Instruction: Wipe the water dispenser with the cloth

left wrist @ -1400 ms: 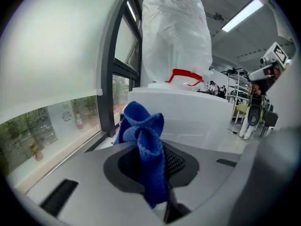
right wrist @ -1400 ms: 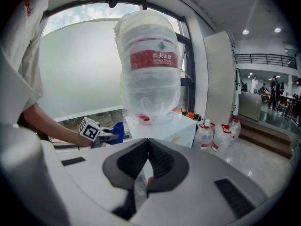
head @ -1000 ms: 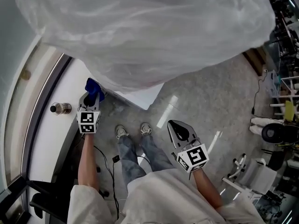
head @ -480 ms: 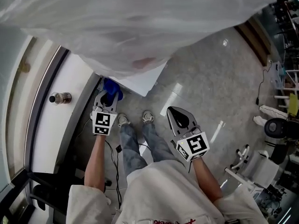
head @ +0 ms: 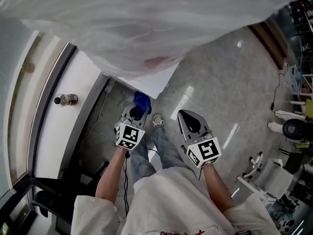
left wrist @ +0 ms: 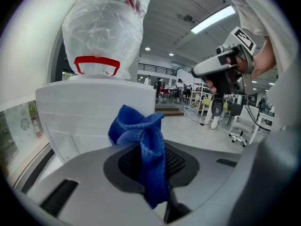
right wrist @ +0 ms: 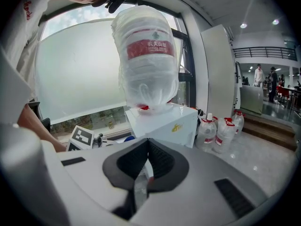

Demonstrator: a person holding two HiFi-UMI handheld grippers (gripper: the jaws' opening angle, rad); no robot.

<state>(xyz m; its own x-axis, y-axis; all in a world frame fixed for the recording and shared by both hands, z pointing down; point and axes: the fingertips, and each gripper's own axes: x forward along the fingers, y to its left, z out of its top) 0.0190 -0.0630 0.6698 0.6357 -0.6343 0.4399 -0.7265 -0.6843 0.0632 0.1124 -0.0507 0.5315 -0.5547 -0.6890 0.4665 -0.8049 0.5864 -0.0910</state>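
Observation:
The water dispenser [head: 157, 83] is a white box with a large plastic-wrapped bottle [head: 146, 23] on top. My left gripper [head: 138, 106] is shut on a crumpled blue cloth [head: 142, 101], just in front of the dispenser's near corner and low down. In the left gripper view the cloth [left wrist: 141, 135] stands up between the jaws, with the dispenser's white front [left wrist: 94, 112] close behind it; whether they touch I cannot tell. My right gripper [head: 185, 117] hangs shut and holds nothing, to the right over the floor. From the right gripper view the dispenser [right wrist: 162, 119] stands a little way ahead.
A small bottle [head: 66, 100] stands on the white sill at the left. Several spare water jugs [right wrist: 218, 131] sit on the floor beside the dispenser. A cable [head: 124, 180] trails by the person's feet. Office chairs and equipment [head: 288, 131] fill the right edge.
My left gripper has carried the blue cloth rightward from the sill side to the dispenser's front corner. The right gripper has hardly moved.

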